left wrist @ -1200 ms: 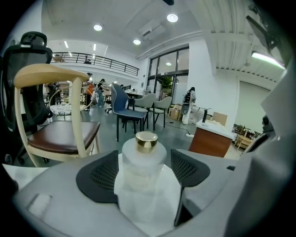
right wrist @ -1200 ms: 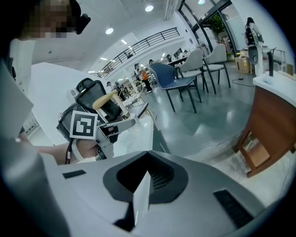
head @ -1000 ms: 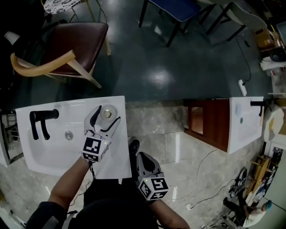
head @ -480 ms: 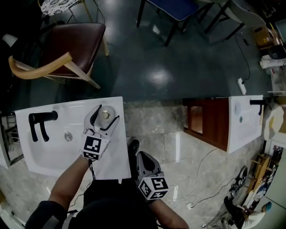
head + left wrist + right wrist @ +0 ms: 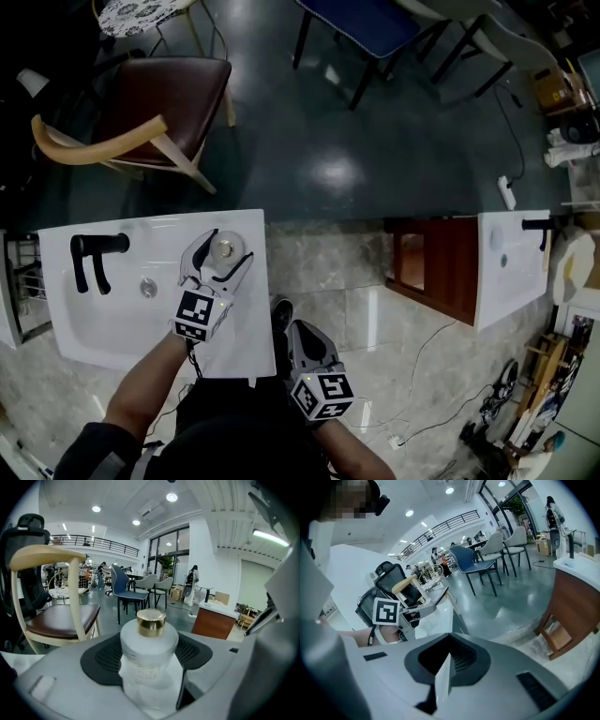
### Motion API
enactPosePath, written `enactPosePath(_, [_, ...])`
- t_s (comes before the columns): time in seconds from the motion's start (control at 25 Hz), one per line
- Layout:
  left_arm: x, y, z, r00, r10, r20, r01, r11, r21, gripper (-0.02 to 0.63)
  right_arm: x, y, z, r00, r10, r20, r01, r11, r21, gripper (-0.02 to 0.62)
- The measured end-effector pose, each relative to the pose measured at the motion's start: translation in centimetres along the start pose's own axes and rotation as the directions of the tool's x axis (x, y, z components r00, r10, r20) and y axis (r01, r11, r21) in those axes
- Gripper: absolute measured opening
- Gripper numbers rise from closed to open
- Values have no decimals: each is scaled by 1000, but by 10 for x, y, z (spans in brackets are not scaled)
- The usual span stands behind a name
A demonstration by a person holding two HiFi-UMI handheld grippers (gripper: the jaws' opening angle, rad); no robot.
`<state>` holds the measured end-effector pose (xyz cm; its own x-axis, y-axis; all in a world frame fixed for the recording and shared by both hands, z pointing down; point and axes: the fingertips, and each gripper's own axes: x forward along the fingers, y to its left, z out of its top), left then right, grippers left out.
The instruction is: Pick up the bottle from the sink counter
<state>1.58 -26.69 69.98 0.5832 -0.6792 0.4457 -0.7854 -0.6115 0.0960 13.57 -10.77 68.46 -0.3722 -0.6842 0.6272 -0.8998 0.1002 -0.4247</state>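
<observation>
A frosted glass bottle point(image 5: 223, 248) with a gold cap point(image 5: 151, 621) stands upright at the back right corner of the white sink counter point(image 5: 248, 328). My left gripper point(image 5: 221, 254) reaches over the counter and is shut on the bottle, one dark pad pressed against each side of the body point(image 5: 149, 653). The bottle's base is hidden behind the jaws. My right gripper point(image 5: 299, 330) hangs lower, off the counter's right edge over the marble floor. It is shut with nothing in it, its pads point(image 5: 461, 660) meeting.
A black faucet point(image 5: 94, 258) and a drain point(image 5: 148, 288) lie left of the bottle in the basin. A brown chair point(image 5: 141, 103) stands beyond the counter. To the right are a wooden cabinet point(image 5: 431, 262) and a second white sink point(image 5: 511, 262).
The left gripper's jaws have narrowed around the bottle and now grip it. The head view has shifted slightly. The right gripper has stayed in place.
</observation>
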Motion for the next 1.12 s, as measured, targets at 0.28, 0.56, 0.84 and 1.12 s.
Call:
enactPosePath(0.28, [-24,-13,2,1000,-13,-13,14,1000,10,336,-6,12,6,1000,23,17,-23,1000,-20,8])
enactPosePath(0.56, [-58,-34,-1,999,-37,-25,37,999,11,336,-15,21,13,998,46,36,-45,998,-51,8])
enactPosePath(0.84, [-100,-49,-4,999,-29,-32,29,999,-13,336,-26,35,20,995,78,61,-72,994,-86,8])
enactPosePath(1.12, [-139,-63,13,1000,-23,-7,23,1000,-18,336,-40,49,29,990,102,92,-91,989,-116,8])
